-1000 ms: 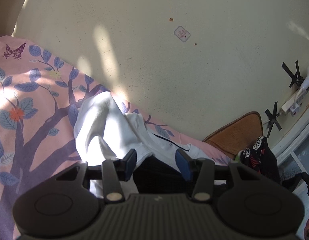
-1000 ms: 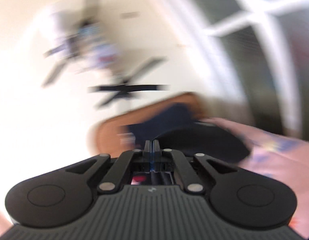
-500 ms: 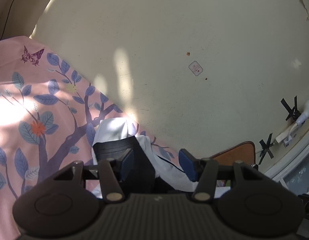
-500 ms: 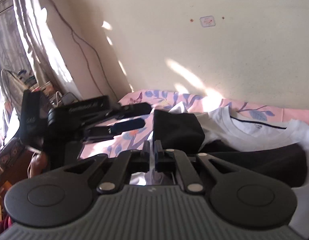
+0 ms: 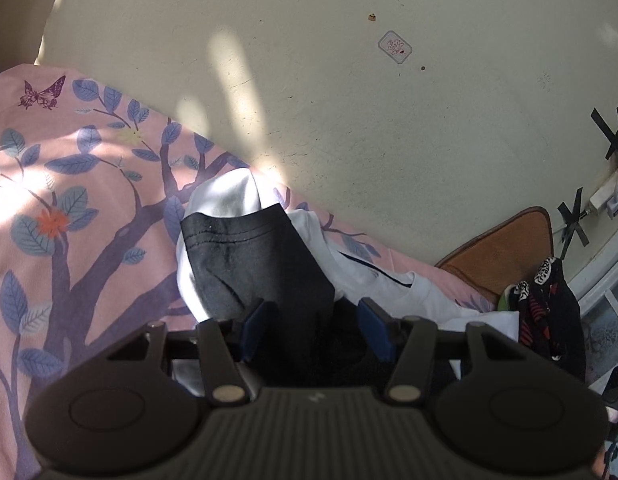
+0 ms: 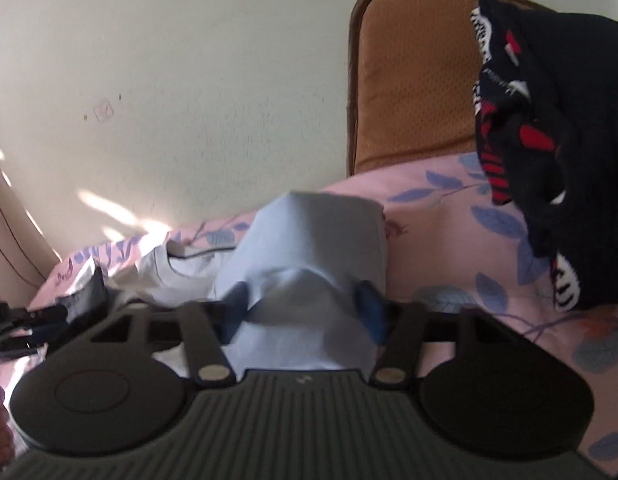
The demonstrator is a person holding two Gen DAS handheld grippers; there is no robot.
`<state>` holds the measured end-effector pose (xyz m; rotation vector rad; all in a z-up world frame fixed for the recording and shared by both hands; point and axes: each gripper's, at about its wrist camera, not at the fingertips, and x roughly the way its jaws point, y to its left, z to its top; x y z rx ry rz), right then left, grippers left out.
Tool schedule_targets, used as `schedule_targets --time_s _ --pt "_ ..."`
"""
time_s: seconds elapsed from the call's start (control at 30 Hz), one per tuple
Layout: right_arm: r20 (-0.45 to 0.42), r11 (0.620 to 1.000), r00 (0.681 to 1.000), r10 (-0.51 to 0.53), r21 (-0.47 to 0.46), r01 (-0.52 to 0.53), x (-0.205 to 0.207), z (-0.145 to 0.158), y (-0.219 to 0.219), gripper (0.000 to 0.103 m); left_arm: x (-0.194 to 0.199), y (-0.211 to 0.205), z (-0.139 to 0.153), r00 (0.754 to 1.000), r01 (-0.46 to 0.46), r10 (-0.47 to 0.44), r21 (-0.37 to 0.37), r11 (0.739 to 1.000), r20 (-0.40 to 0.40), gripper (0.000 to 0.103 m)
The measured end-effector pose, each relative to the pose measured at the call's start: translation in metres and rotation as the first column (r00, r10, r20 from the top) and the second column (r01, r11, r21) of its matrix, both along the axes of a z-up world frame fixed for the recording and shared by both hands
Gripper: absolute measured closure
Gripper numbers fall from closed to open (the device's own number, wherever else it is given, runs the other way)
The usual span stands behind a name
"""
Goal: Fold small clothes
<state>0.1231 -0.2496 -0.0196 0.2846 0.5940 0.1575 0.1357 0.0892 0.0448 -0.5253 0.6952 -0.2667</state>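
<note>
A white T-shirt (image 5: pixel 389 292) lies crumpled on the pink leaf-print bedsheet (image 5: pixel 69 200) against the wall. A black garment (image 5: pixel 253 256) rests on it. Its near part runs between the blue pads of my left gripper (image 5: pixel 315 320), which stands open without pinching it. In the right wrist view, the shirt's pale sleeve (image 6: pixel 309 240) bunches up between the fingers of my right gripper (image 6: pixel 303 306). Those jaws stand apart and are closing. The left gripper (image 6: pixel 25 320) shows at that view's left edge, beside the black cloth (image 6: pixel 89 288).
A brown cushion (image 6: pixel 409 80) leans on the cream wall at the bed's end. A black garment with red and white patterns (image 6: pixel 549 120) is heaped beside it. A white power strip (image 5: pixel 607 196) is taped to the wall near a window frame.
The right gripper swung from the wall down onto the shirt's sleeve, and its shut jaws now stand apart around the cloth. The black garment has come between the left jaws.
</note>
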Motion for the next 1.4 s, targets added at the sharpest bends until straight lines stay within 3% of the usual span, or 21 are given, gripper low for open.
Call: schedule_targets --time_s 0.1,0.2,0.23,0.27,0.33,0.43,0.5,0.6,0.7,0.8,0.83,0.87,0.93,1.0,1.03,1.13,1.2,1.3,1.4 --pt "0.005 0.987 0.991 -0.131 -0.090 0.131 0.007 -0.004 -0.016 0.092 0.005 -0.003 -0.008 0.999 0.014 -0.014 0.012 1.000 -0.035 0.056" --pt "0.023 0.982 0.994 -0.105 -0.158 0.107 0.004 0.000 -0.011 0.083 0.007 -0.009 -0.011 0.999 0.023 -0.020 0.064 0.998 -0.050 0.056" --pt "0.064 0.974 0.992 -0.104 -0.193 0.115 -0.002 0.006 -0.008 0.074 0.005 -0.009 -0.009 0.999 0.023 -0.019 0.064 0.998 -0.049 0.056" --pt "0.128 0.969 0.985 -0.117 -0.200 0.142 -0.010 0.015 -0.006 0.058 0.004 -0.007 -0.007 0.999 0.020 -0.018 0.053 0.998 -0.050 0.056" --pt "0.240 0.971 0.960 -0.147 -0.152 0.186 -0.026 0.034 -0.007 0.051 -0.002 0.004 0.002 1.000 -0.007 0.007 0.007 1.000 -0.018 0.053" --pt "0.265 0.994 0.963 -0.056 -0.079 0.080 -0.038 0.053 0.002 0.052 -0.010 0.019 0.016 0.996 -0.071 0.072 -0.021 0.997 0.049 0.052" --pt "0.226 0.997 0.973 0.053 -0.059 -0.041 -0.041 0.052 0.017 0.052 -0.010 0.024 0.018 0.995 -0.090 0.091 -0.022 0.996 0.049 0.052" --pt "0.140 0.991 0.981 0.135 -0.029 -0.133 -0.048 0.035 0.031 0.057 -0.002 0.021 0.009 0.997 -0.075 0.075 0.005 0.997 0.013 0.052" --pt "0.043 0.998 0.997 0.062 -0.018 -0.062 -0.051 0.008 0.017 0.060 0.007 0.003 -0.007 0.998 -0.052 0.056 0.115 0.992 -0.032 0.052" --pt "-0.067 0.996 0.995 -0.073 0.052 0.076 -0.065 -0.013 -0.019 0.062 0.002 -0.011 -0.009 0.999 -0.043 0.042 0.222 0.974 0.011 0.047" --pt "-0.064 0.989 0.995 -0.079 0.122 0.087 -0.079 -0.013 -0.031 0.073 0.001 -0.012 -0.009 0.999 -0.042 0.039 0.228 0.973 0.015 0.046" --pt "-0.053 0.981 0.995 -0.087 0.172 0.095 -0.095 -0.008 -0.042 0.072 0.001 -0.011 -0.008 0.999 -0.043 0.043 0.226 0.973 0.006 0.046" --pt "0.007 0.985 0.997 -0.076 0.158 0.074 -0.128 0.007 -0.052 0.070 -0.005 -0.002 0.000 0.995 -0.068 0.079 0.166 0.984 -0.061 0.046" --pt "0.079 0.992 0.997 -0.019 0.127 0.009 -0.164 0.022 -0.061 0.069 -0.031 0.015 0.019 0.998 -0.045 0.046 0.027 0.999 -0.033 0.046" --pt "0.095 0.991 0.995 0.022 0.132 -0.035 -0.179 0.025 -0.067 0.068 -0.052 0.021 0.033 1.000 -0.024 0.024 0.016 1.000 0.006 0.046" --pt "0.101 0.973 0.983 0.151 0.163 -0.166 -0.218 0.025 -0.080 0.067 -0.121 0.035 0.063 0.996 0.000 -0.013 0.143 0.990 0.088 0.044" --pt "0.088 0.955 0.974 0.211 0.196 -0.224 -0.240 0.017 -0.087 0.067 -0.167 0.047 0.070 0.995 0.010 -0.030 0.216 0.976 0.093 0.044" --pt "0.078 0.923 0.960 0.270 0.262 -0.281 -0.273 -0.001 -0.090 0.067 -0.228 0.065 0.065 0.999 0.032 -0.041 0.272 0.962 0.025 0.044" --pt "0.116 0.877 0.924 0.363 0.293 -0.381 -0.303 -0.013 -0.084 0.067 -0.285 0.077 0.052 0.999 0.015 -0.001 0.297 0.955 -0.048 0.044"
